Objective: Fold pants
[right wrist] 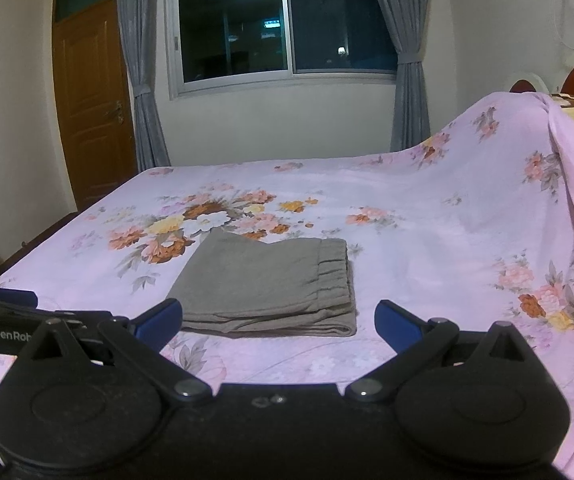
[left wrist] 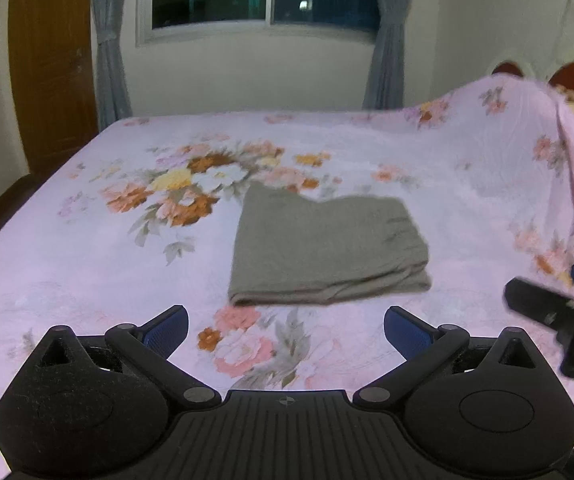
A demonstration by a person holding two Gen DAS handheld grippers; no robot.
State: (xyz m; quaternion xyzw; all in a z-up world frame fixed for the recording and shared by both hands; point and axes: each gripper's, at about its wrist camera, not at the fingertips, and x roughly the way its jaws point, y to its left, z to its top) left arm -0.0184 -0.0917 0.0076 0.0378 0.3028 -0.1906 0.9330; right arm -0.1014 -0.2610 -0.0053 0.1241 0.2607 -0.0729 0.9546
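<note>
The pants (left wrist: pixel 325 250) lie on the bed (left wrist: pixel 87 280) as a compact grey-green rectangle, just right of the big flower print (left wrist: pixel 191 188) on the sheet. Several layers stack at the near edge, and the gathered waistband (right wrist: pixel 333 272) sits on top at the end farthest from that print. That tidy stack suggests the folding is done or nearly so.

The left gripper (left wrist: pixel 285 330) hangs on the near side of the pants, not touching them, its blue fingers (left wrist: pixel 167 326) spread wide with nothing between them. The right gripper (right wrist: pixel 279 320) is likewise on the near side, its tongs wide and empty; whether they hover over the near edge or short of it I cannot tell. Both being drawn back and open fits hands that have let go so the cloth settles flat. Any last move would likely be a light smoothing of the slightly uneven near edge.
</note>
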